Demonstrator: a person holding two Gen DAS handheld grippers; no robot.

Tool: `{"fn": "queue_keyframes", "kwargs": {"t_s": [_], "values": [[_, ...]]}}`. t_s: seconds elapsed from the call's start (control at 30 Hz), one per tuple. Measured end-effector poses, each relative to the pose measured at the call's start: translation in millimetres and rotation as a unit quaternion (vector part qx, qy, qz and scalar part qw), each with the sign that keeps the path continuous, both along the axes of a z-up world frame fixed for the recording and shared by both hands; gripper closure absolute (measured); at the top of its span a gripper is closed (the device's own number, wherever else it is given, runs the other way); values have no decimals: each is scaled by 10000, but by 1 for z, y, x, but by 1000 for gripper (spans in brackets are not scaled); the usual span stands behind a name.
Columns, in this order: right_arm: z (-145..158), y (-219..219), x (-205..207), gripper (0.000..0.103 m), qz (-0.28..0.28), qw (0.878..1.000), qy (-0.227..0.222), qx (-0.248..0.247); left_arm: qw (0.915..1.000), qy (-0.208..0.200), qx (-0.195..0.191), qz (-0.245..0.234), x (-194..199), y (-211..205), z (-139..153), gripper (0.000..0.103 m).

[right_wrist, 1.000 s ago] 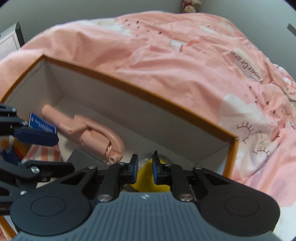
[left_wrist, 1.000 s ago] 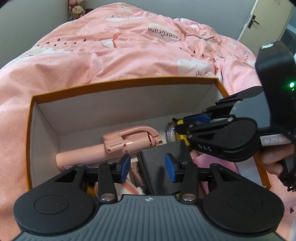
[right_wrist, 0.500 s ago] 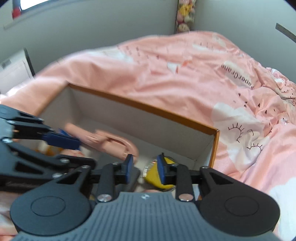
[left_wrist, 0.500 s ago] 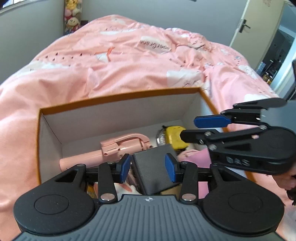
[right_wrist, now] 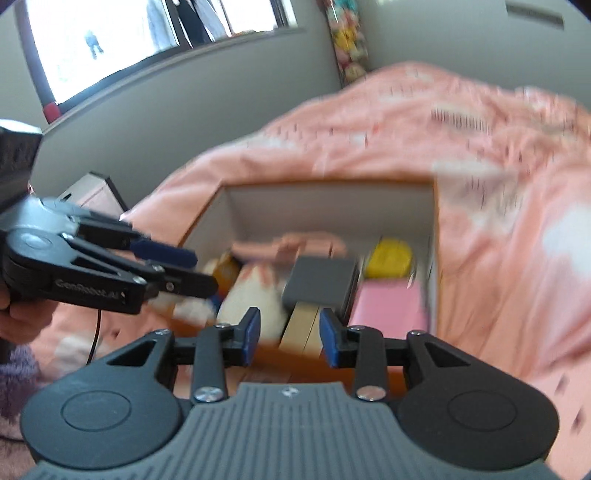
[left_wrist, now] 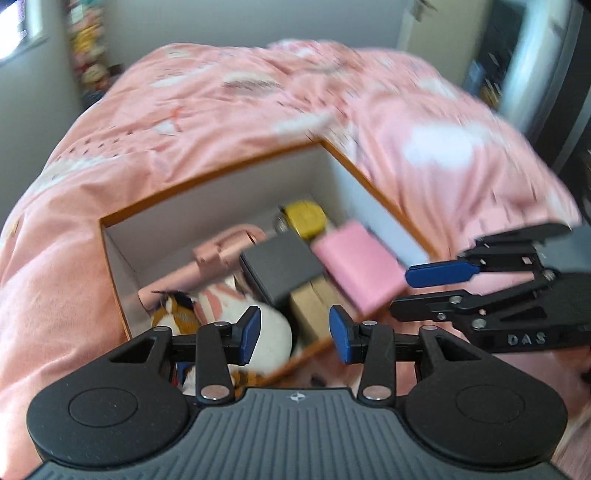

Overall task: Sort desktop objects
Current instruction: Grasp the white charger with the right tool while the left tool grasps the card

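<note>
An orange-rimmed cardboard box (left_wrist: 221, 176) (right_wrist: 325, 183) lies on the pink quilt. Inside it are a yellow tape measure (left_wrist: 304, 218) (right_wrist: 391, 256), a pink handheld device (left_wrist: 207, 262), a dark grey box (left_wrist: 282, 264) (right_wrist: 319, 282), a pink pad (left_wrist: 360, 271) (right_wrist: 388, 306), a wooden block (left_wrist: 314, 306) (right_wrist: 303, 328) and a white plush toy (left_wrist: 271, 328) (right_wrist: 251, 299). My left gripper (left_wrist: 294, 334) is open and empty above the box's near edge. My right gripper (right_wrist: 289, 336) is open and empty, also above the near edge. Both views are motion-blurred.
The pink quilt (left_wrist: 184, 110) covers the bed around the box. A window (right_wrist: 129, 33) and grey wall are behind. Stuffed toys (right_wrist: 347, 44) hang in the corner. A white bedside unit (right_wrist: 96, 192) stands left of the bed.
Both grippers have pulled up and back from the box, and both have opened wider. The right gripper has let go of the yellow tape measure, which now lies in the box.
</note>
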State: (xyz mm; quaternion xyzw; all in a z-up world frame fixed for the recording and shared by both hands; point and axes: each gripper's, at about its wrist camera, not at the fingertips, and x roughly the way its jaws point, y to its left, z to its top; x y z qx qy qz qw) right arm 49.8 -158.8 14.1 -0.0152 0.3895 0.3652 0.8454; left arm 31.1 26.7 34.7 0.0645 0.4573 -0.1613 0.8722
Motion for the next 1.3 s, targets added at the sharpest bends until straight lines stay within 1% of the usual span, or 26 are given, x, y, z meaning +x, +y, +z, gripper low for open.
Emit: {"fn": "queue_keyframes", "kwargs": {"t_s": [0.07, 0.13, 0.23, 0.3, 0.43, 0.5, 0.63, 0.83, 0.9, 0.93, 1.07, 1.2, 1.27, 1.3], "values": [[-15, 2, -6, 65, 10, 9996, 275, -26, 9991, 106, 282, -313, -7, -9, -7, 55], [-31, 5, -10, 65, 18, 9986, 500, -175, 9971, 262, 540, -460, -13, -16, -19, 55], [-54, 14, -16, 65, 97, 9963, 622, -588, 9929, 370, 913, -663, -21, -30, -35, 55], [-68, 20, -15, 65, 207, 9943, 744, -733, 9891, 522, 1121, -795, -24, -38, -48, 55], [-89, 25, -11, 64, 261, 9899, 1012, -962, 9839, 770, 1387, -826, -30, -48, -67, 55], [-96, 30, -9, 59, 343, 9873, 1098, -1094, 9818, 821, 1494, -833, -32, -50, -72, 55], [-107, 36, -8, 58, 448, 9833, 1195, -1299, 9798, 931, 1586, -788, -32, -50, -81, 55], [-115, 42, -5, 60, 493, 9807, 1304, -1373, 9786, 1025, 1607, -773, -29, -49, -88, 55], [-117, 43, -4, 63, 510, 9801, 1355, -1356, 9789, 1055, 1581, -756, -28, -47, -89, 55], [-118, 42, -3, 63, 501, 9800, 1368, -1358, 9790, 1066, 1568, -752, -27, -46, -90, 55], [-112, 35, -6, 64, 394, 9817, 1310, -1321, 9775, 1070, 1637, -795, -27, -42, -93, 55], [-93, 19, -15, 64, 75, 9845, 1014, -1428, 9742, 814, 1838, -1027, -29, -46, -94, 55], [-88, 9, -14, 64, -167, 9841, 917, -1510, 9706, 676, 1953, -1237, -30, -53, -96, 55], [-90, 7, -12, 64, -297, 9832, 939, -1537, 9672, 625, 2036, -1387, -32, -59, -98, 55]]}}
